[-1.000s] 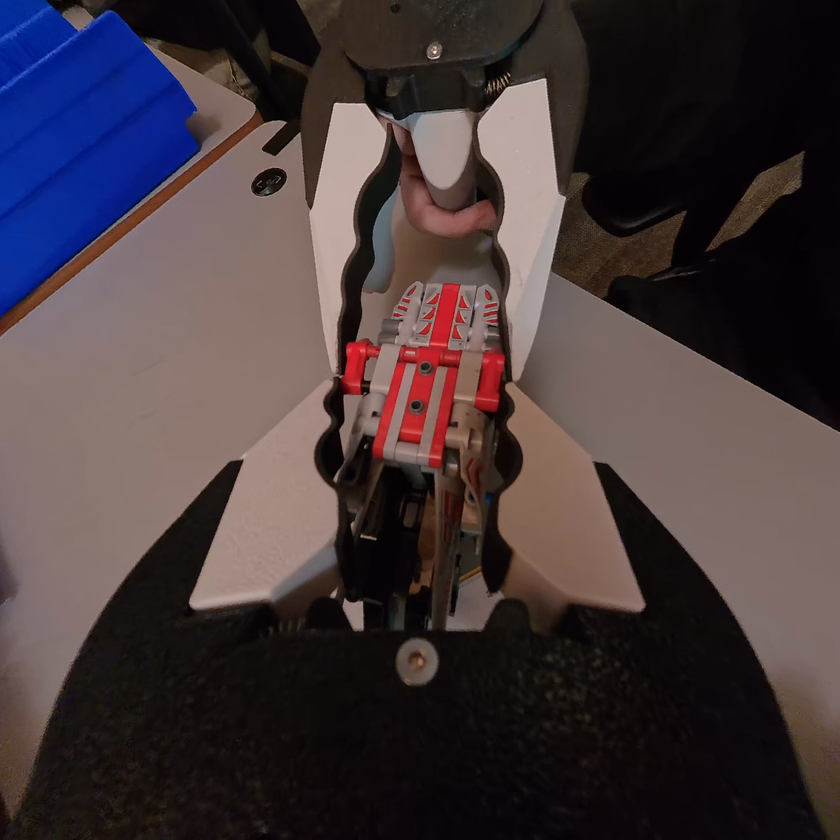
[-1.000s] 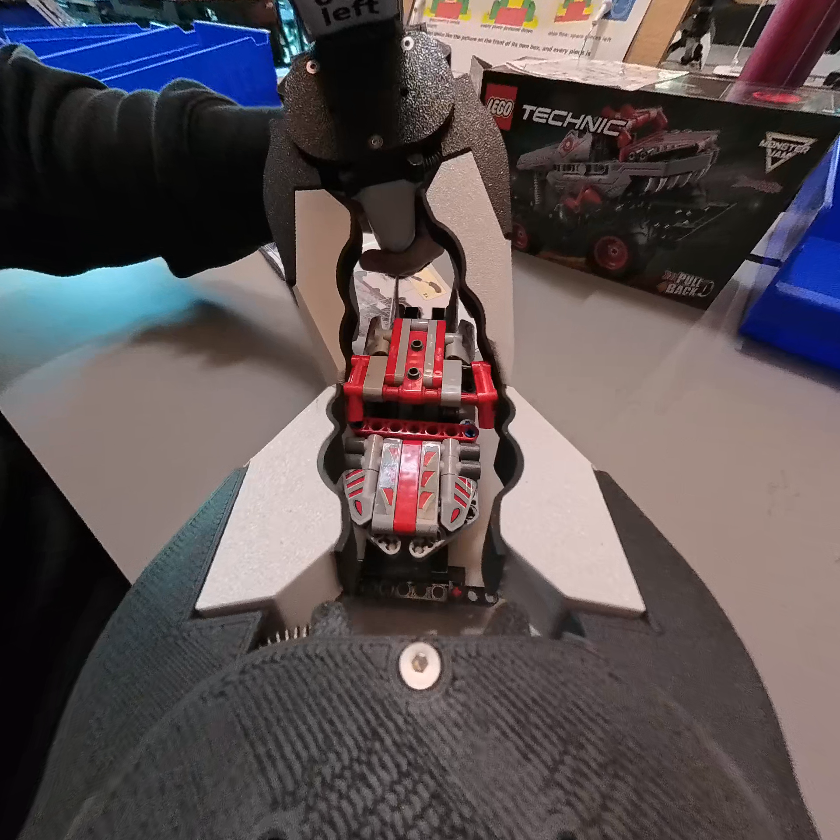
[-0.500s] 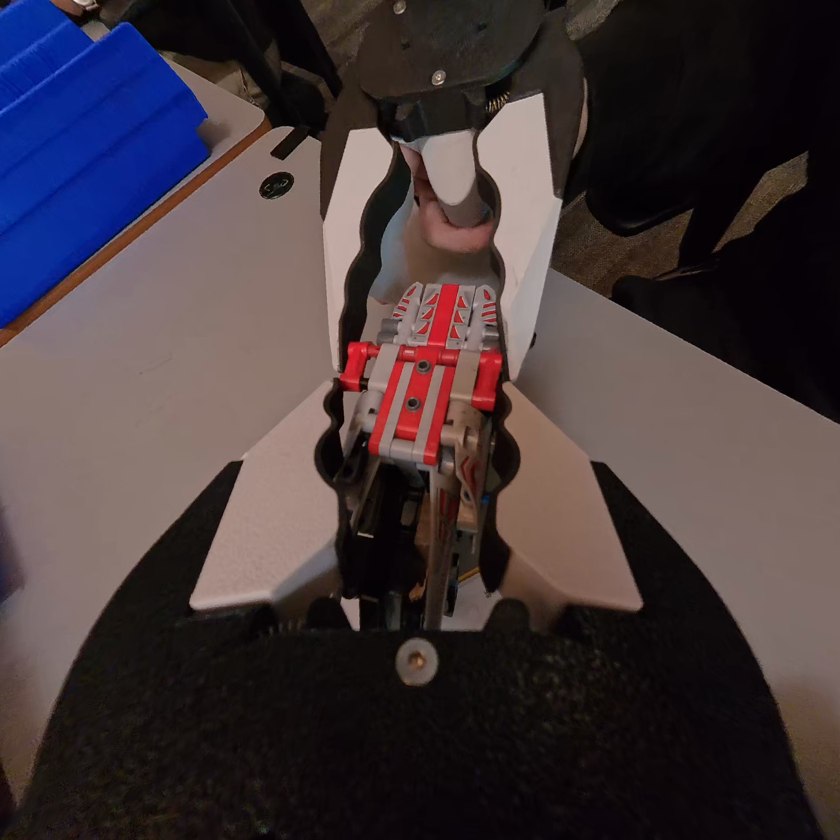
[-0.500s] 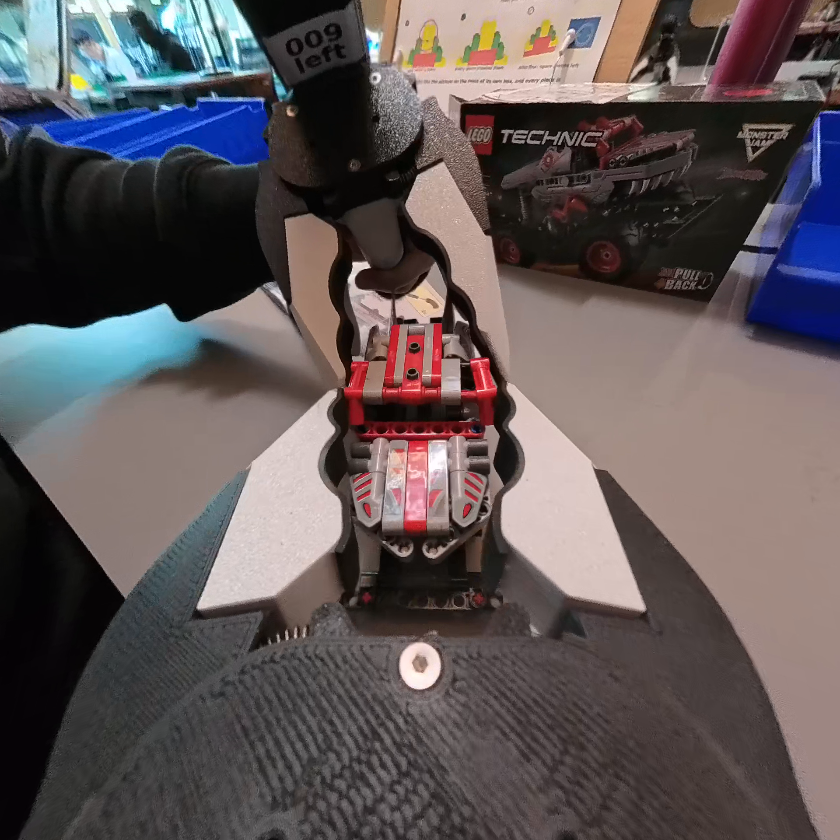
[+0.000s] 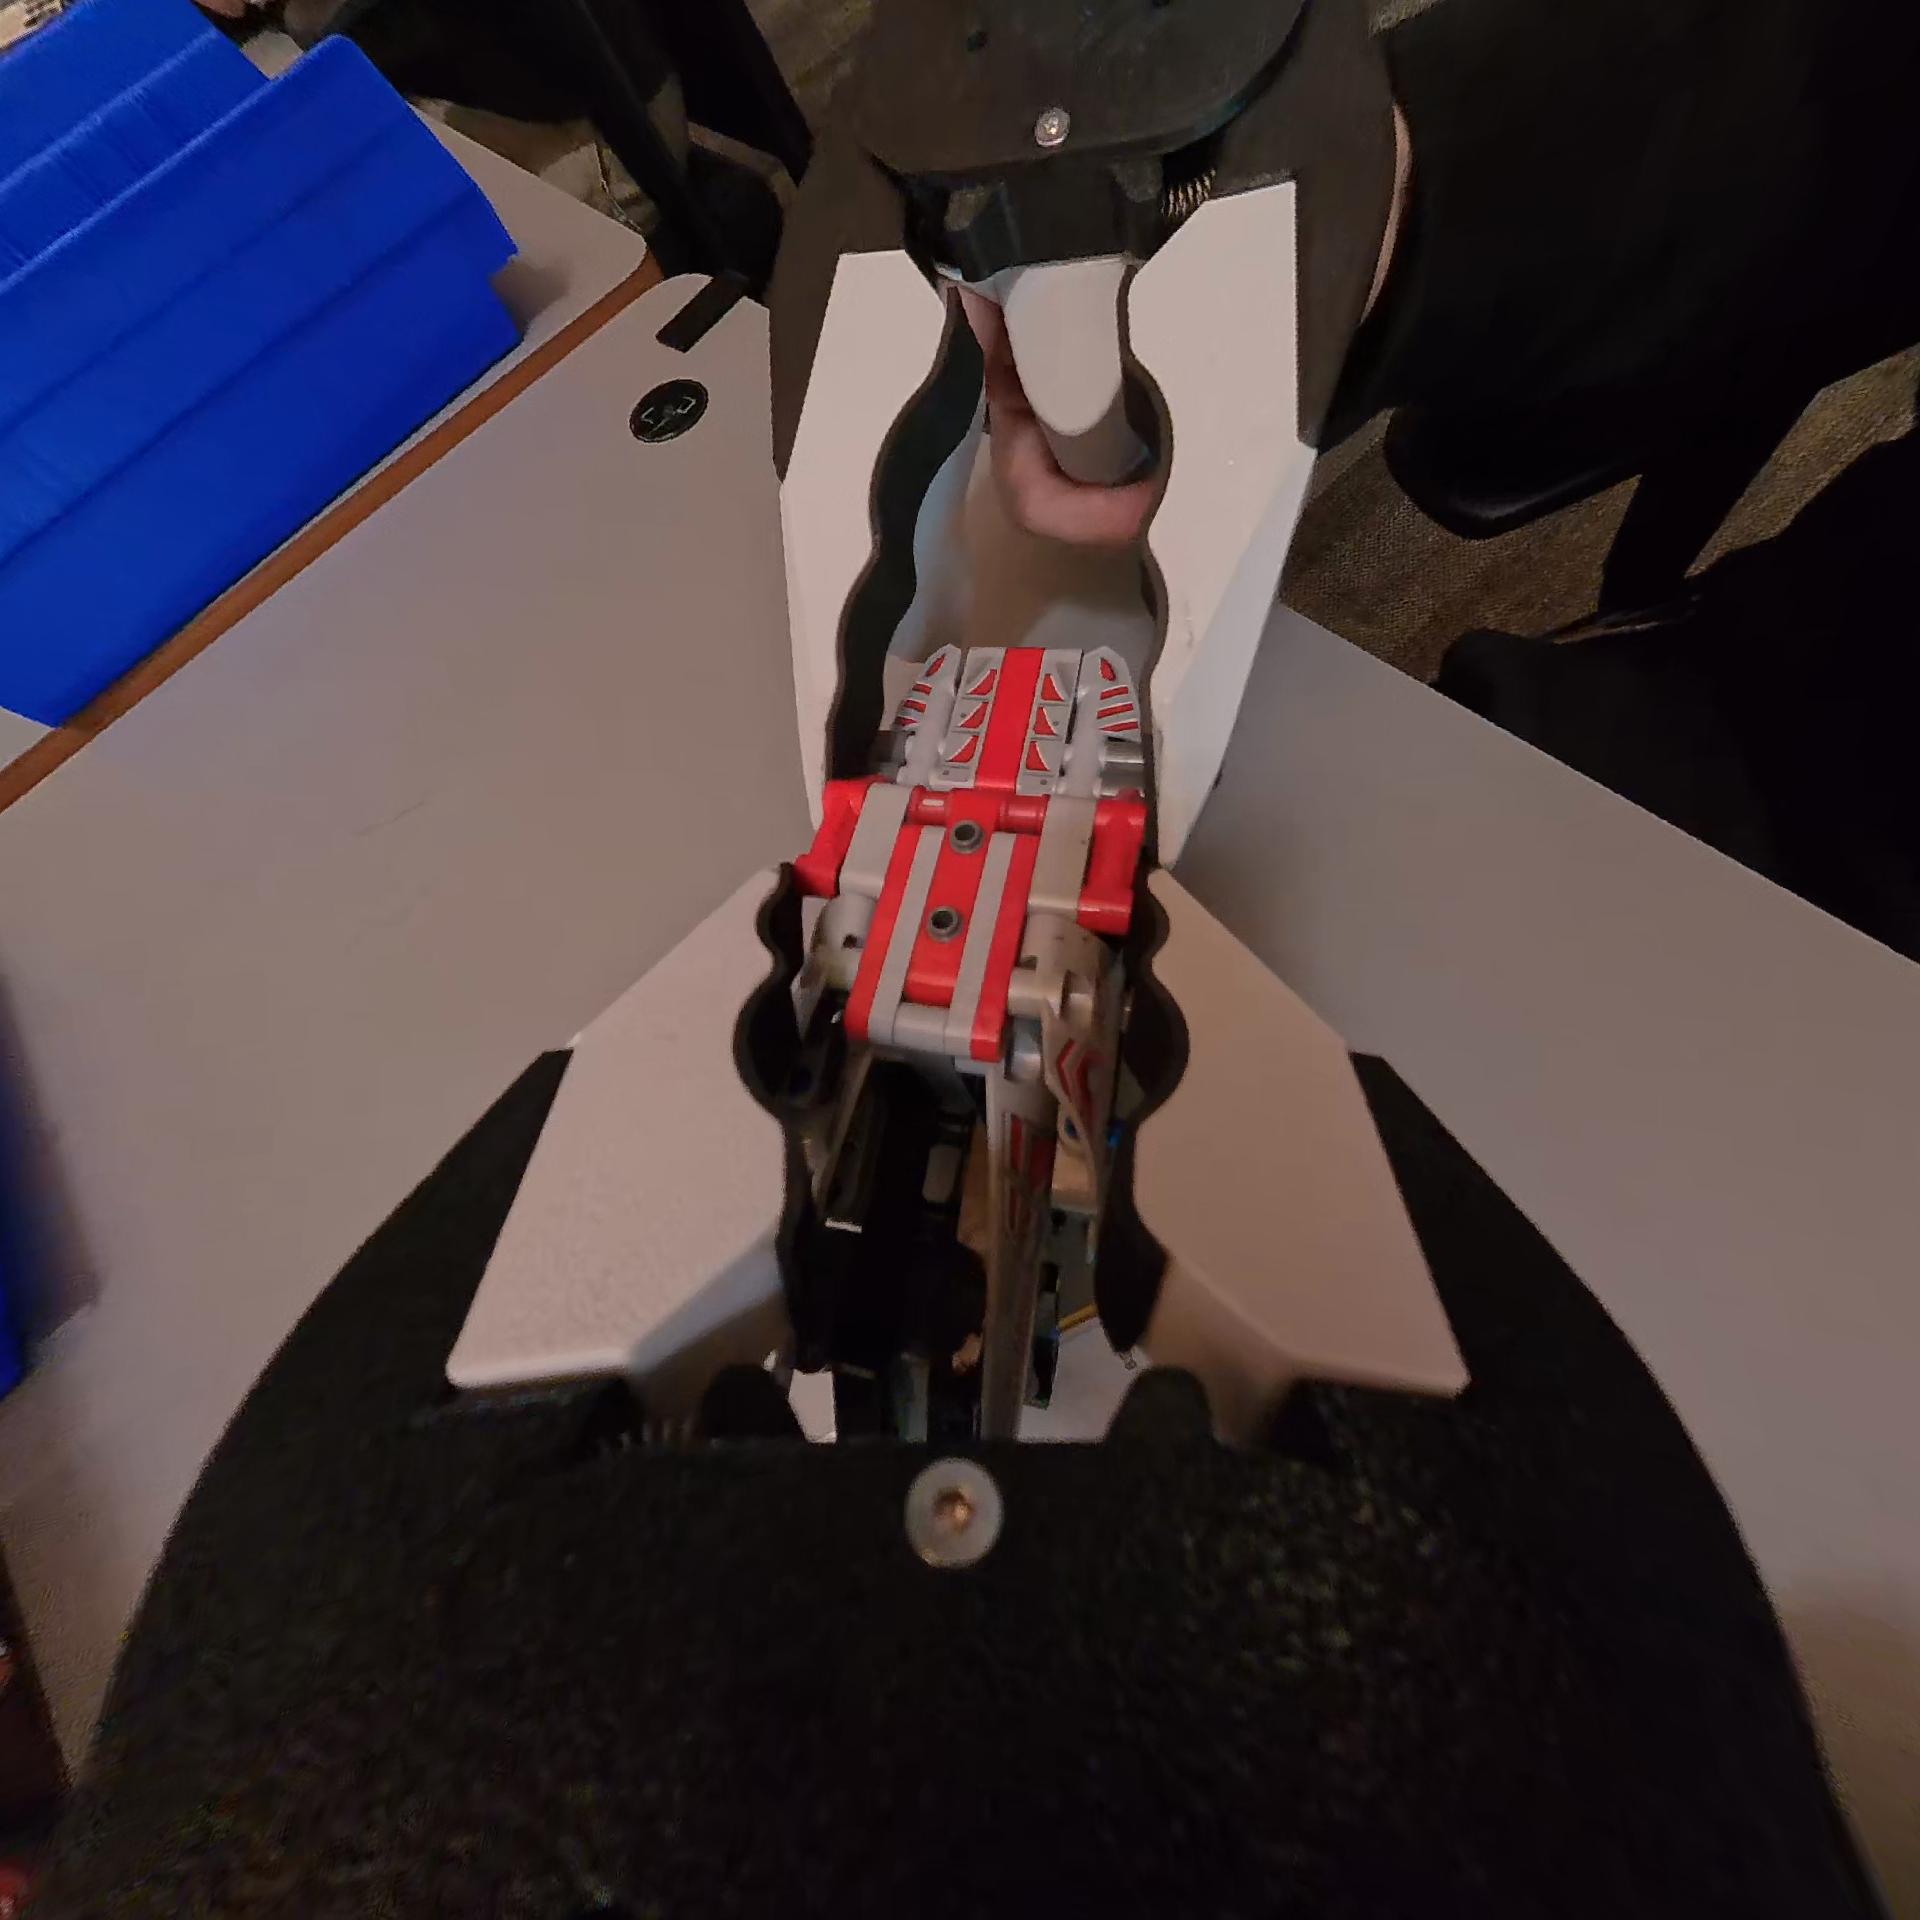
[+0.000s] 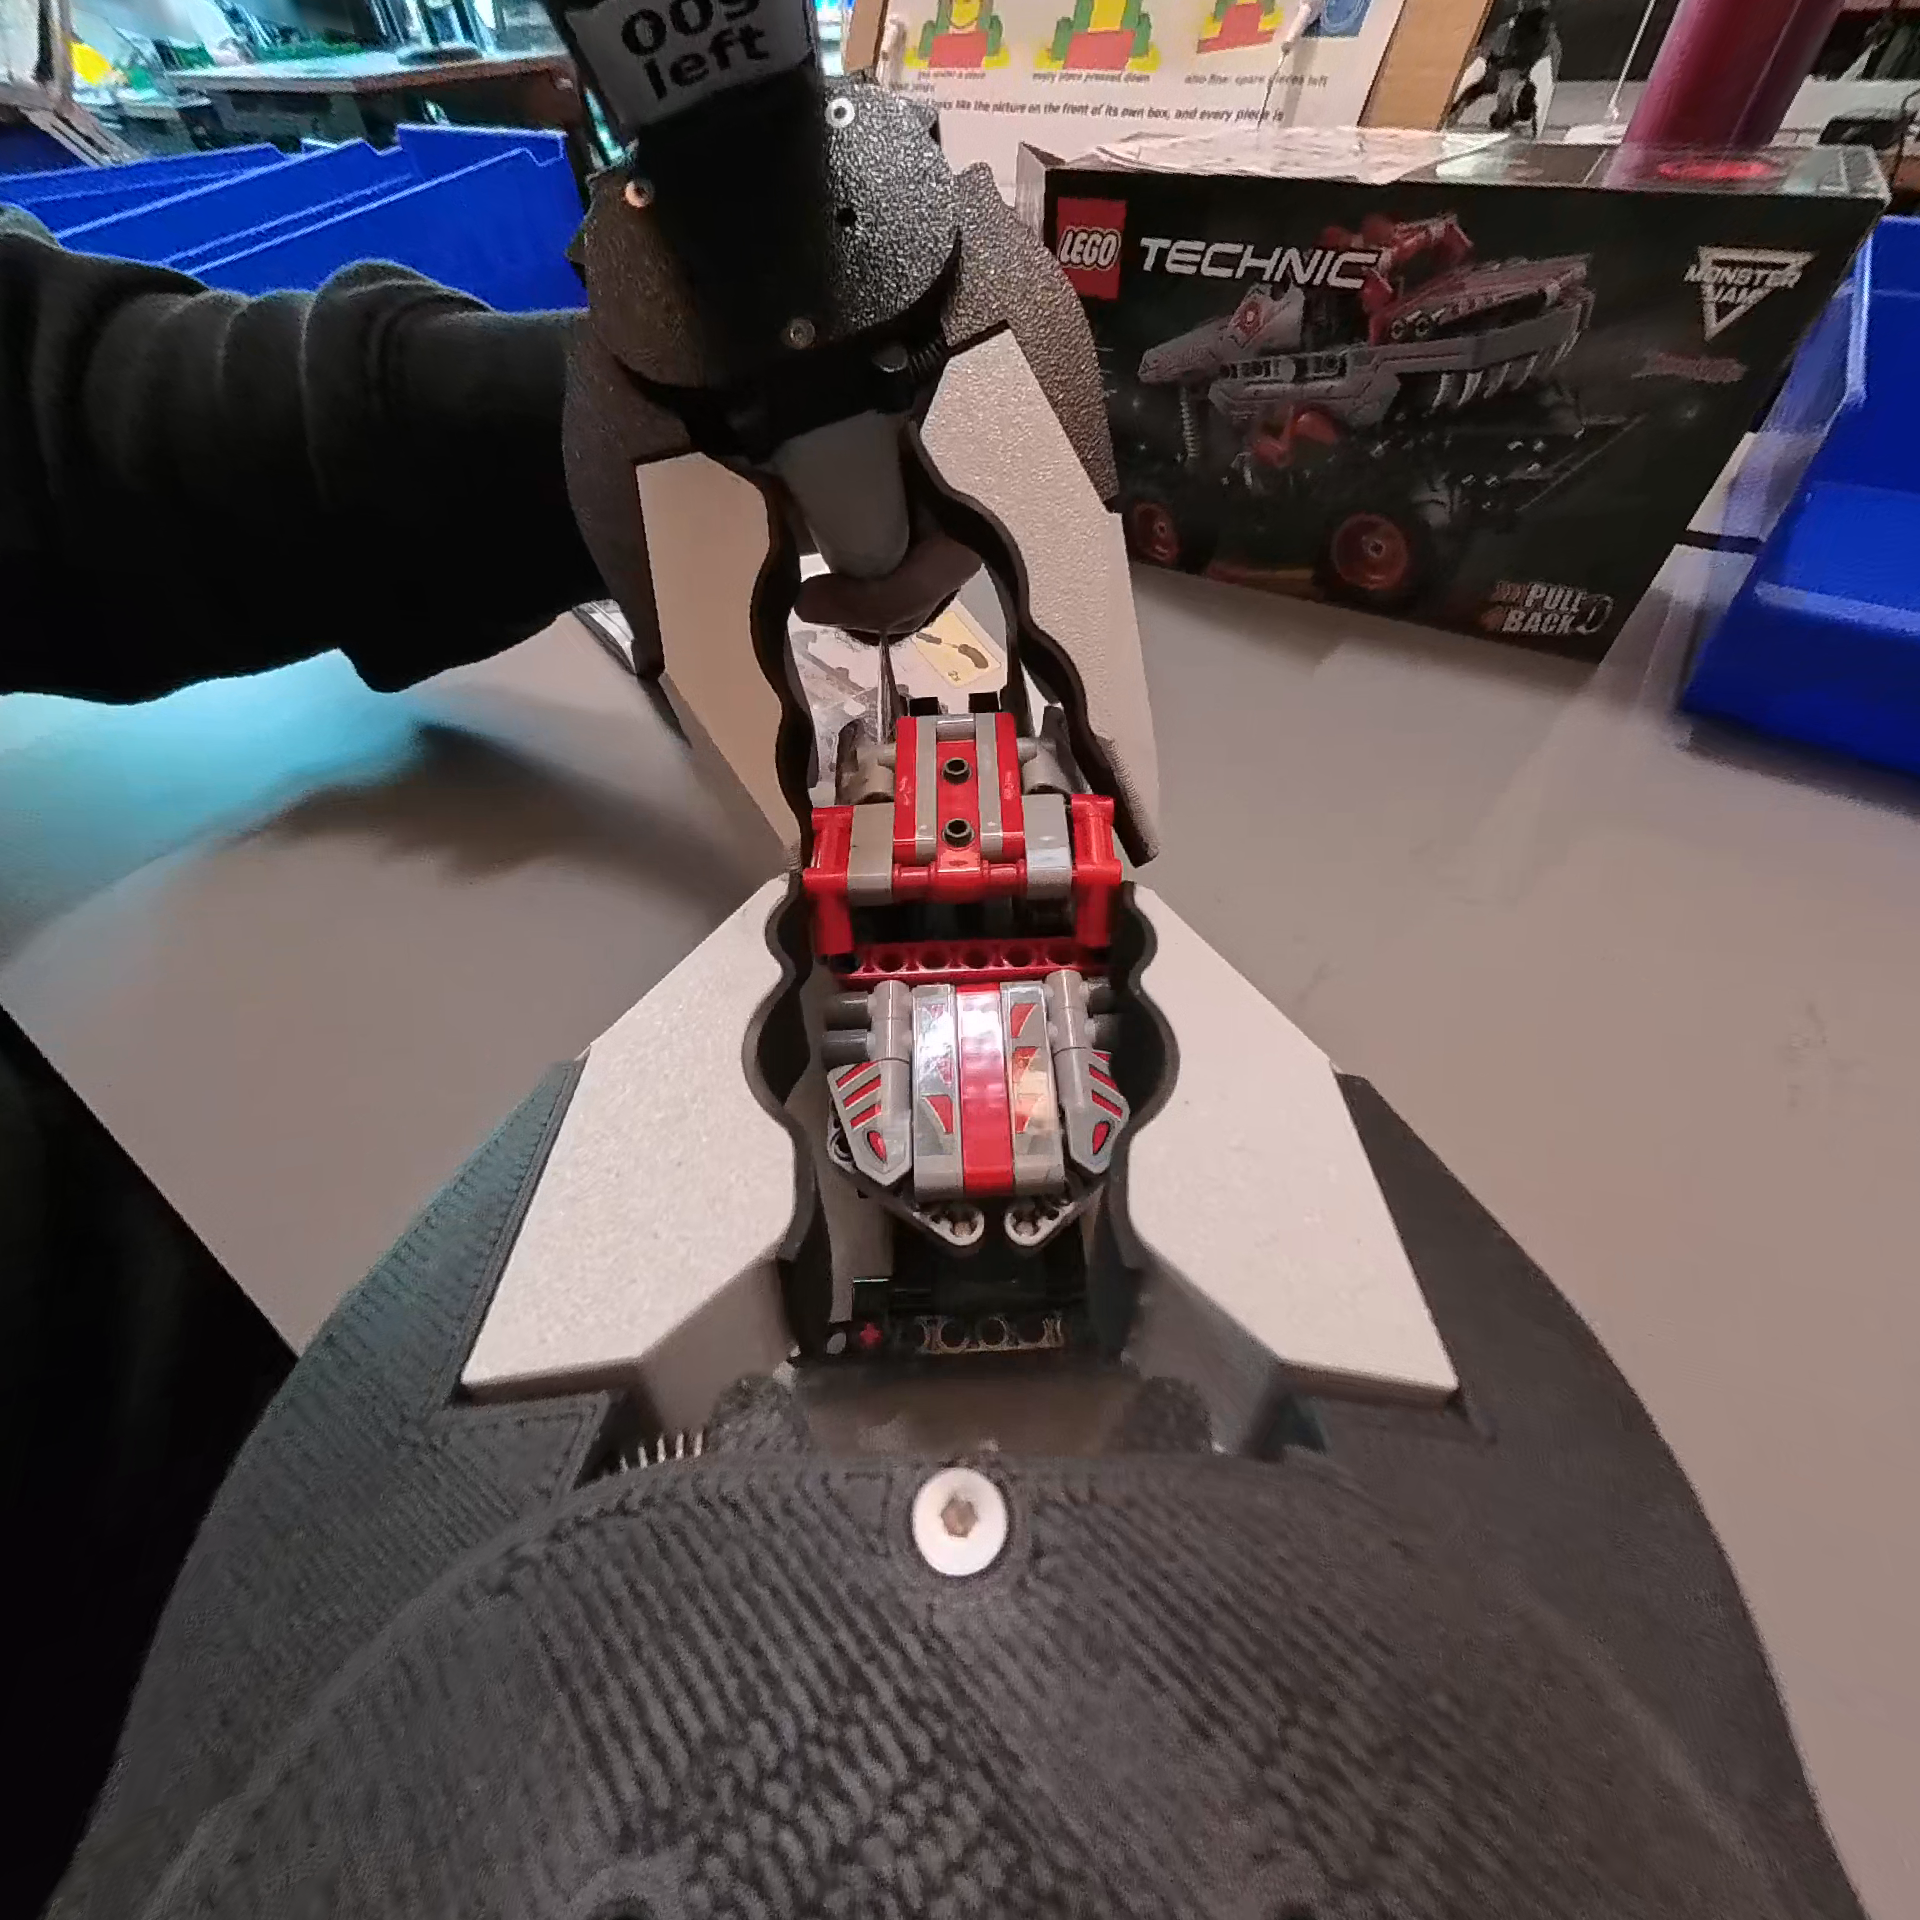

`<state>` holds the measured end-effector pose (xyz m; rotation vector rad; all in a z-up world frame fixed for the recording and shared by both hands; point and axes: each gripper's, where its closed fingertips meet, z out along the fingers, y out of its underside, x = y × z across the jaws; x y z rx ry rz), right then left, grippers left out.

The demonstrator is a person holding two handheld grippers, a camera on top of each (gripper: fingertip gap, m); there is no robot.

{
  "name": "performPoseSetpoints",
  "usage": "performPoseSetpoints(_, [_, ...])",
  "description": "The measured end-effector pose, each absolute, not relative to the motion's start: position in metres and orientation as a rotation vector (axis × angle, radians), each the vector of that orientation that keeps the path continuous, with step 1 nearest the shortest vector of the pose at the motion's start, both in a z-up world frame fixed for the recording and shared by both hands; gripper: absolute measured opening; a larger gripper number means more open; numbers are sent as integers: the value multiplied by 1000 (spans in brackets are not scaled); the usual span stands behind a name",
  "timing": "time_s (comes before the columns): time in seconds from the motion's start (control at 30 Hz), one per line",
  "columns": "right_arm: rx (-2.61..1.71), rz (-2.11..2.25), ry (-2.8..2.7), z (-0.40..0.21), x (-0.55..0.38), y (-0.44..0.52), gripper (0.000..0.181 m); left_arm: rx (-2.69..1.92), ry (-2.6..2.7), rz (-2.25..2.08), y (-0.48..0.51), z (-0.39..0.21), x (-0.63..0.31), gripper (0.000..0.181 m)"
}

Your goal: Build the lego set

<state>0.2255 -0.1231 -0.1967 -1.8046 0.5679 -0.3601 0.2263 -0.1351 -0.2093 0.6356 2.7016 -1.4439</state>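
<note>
Red and grey Technic pieces make up the lego model point(image 5: 966, 914) seen in the left wrist view, held above the pale grey table point(image 5: 416, 831) between the two tools. The left gripper point(image 5: 961, 925) has its white fingers point(image 5: 665, 1195) pinching the near end of the model, their wavy black pads pressed against its sides. The right gripper point(image 5: 1023, 727) faces in from the far side and clamps the model's far end, where grey panels with red fang marks fan out. Behind its grey trigger a hand point(image 5: 1060, 488) is partly visible. Blue bins point(image 5: 208, 312) sit on a neighbouring desk at upper left, and a round black grommet point(image 5: 668, 411) lies in the tabletop near them. In the right wrist view the same lego model point(image 6: 966, 997) sits lengthwise between the right gripper point(image 6: 961, 1081) fingers point(image 6: 644, 1195), which grip the end with the fanged panels and a black beam below. The left gripper point(image 6: 961, 821) comes in from the far side, held by an arm in a black sleeve point(image 6: 260, 478), and pinches the model at its red frame. Behind it on the table point(image 6: 1455, 987) stands the dark lego set box point(image 6: 1455, 364) showing a monster truck, with a blue bin point(image 6: 1829, 540) at the right edge and more blue bins point(image 6: 312, 208) at upper left. An instruction sheet point(image 6: 935, 644) shows between the left gripper's fingers.
</note>
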Motion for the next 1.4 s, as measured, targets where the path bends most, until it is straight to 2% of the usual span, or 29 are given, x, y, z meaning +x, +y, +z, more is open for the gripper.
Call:
performPoseSetpoints(0.33, [-1771,-411,542,-193,231,-127,57,587,2687,-1456,-136,-208,230,60])
performPoseSetpoints(0.6, [-1753,-331,518,-179,223,-150,64,613,2671,-1508,-126,-197,227,67])
performPoseSetpoints(0.83, [-1860,-356,443,-193,226,-137,61,517,2655,-1513,-123,-194,231,58])
performPoseSetpoints(1.0, [-1858,-364,425,-195,227,-134,51,448,2607,-1503,-121,-195,234,50])
performPoseSetpoints(1.23, [-1826,-388,445,-186,231,-149,50,331,2516,-1497,-115,-182,236,53])
performPoseSetpoints(1.3, [-1742,-398,468,-175,237,-157,43,232,2457,-1517,-108,-174,241,53])
performPoseSetpoints(1.4, [-1785,-333,430,-181,240,-157,56,60,2389,-1497,-90,-167,247,51])
